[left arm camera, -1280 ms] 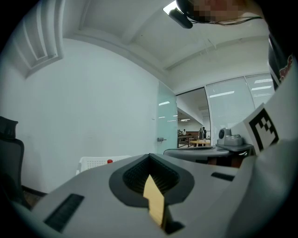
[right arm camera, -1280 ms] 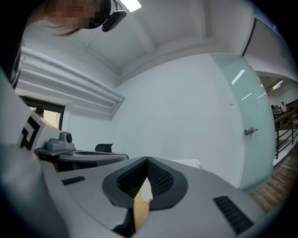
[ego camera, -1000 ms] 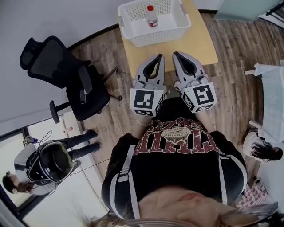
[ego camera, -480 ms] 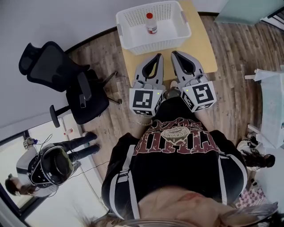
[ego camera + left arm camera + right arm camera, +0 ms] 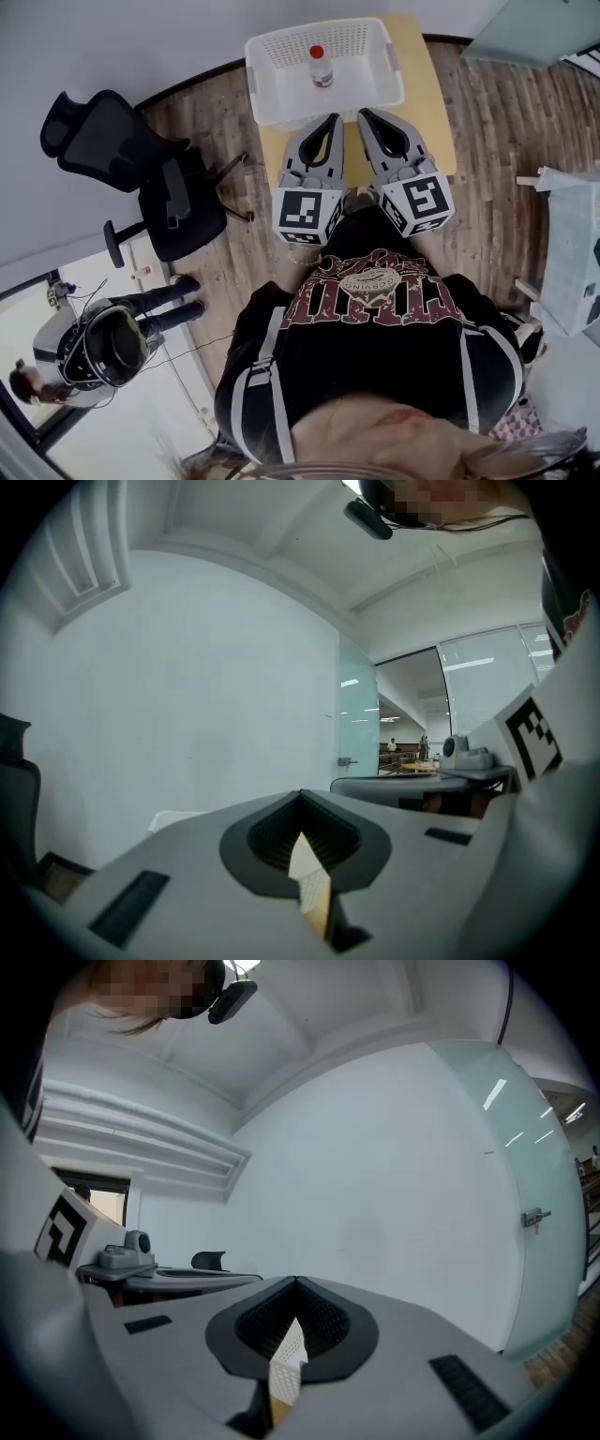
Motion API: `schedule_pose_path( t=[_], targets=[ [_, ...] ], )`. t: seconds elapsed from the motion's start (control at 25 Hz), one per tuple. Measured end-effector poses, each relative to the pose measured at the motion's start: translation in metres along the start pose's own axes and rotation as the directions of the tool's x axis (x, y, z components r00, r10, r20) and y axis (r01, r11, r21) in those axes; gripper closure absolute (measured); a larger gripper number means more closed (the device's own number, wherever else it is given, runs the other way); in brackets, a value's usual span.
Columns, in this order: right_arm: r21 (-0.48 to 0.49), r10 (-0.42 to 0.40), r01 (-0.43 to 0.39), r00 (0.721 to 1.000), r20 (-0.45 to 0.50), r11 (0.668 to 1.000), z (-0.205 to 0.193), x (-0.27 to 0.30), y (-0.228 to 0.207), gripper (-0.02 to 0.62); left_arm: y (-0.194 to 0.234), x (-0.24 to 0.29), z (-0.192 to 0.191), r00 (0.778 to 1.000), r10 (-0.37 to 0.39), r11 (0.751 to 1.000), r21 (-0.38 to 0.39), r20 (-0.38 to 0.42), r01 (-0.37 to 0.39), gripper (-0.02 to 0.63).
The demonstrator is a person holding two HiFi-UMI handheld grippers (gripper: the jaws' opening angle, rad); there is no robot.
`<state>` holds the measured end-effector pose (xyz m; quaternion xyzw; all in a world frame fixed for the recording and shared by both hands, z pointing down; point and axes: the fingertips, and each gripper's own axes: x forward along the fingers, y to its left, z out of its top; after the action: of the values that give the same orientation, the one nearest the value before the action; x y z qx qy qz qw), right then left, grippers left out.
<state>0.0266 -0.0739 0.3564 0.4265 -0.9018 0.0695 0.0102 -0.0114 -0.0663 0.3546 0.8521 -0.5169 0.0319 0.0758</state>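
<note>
Both grippers are up side by side, the left gripper and right gripper, smooth grey wedge-shaped shells with ribbed black pads. Each pair of jaws is pressed together at the tips with nothing between them. Just ahead on the small pale wooden table sits a white plastic basket, rectangular with perforated lattice walls, and standing upright inside it is a little clear bottle with a red cap.
</note>
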Motion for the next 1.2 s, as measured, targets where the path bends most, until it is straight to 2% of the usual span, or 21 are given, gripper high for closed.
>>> schedule_pose_path(
  t=[0.36,0.68,0.92,1.2],
  targets=[
    [0.003,0.056,-0.056,0.998,-0.015,0.998,0.004,0.022,-0.031,0.578,0.006,0.036,0.005,0.998,0.060,0.998,-0.003,-0.003,-0.060,0.561],
    [-0.011,0.117,-0.118,0.992,-0.037,0.993,-0.003,0.039,-0.040,0.578,0.017,0.049,-0.001,0.992,0.122,0.992,-0.016,-0.002,-0.122,0.561],
    [-0.012,0.129,-0.130,0.990,-0.053,0.991,-0.008,0.050,-0.044,0.578,0.023,0.057,-0.001,0.992,0.128,0.992,-0.015,-0.001,-0.128,0.561],
    [-0.007,0.094,-0.095,0.993,-0.066,0.995,-0.011,0.064,-0.045,0.578,0.037,0.061,-0.004,0.995,0.097,0.995,-0.013,-0.017,-0.097,0.561]
  ],
)
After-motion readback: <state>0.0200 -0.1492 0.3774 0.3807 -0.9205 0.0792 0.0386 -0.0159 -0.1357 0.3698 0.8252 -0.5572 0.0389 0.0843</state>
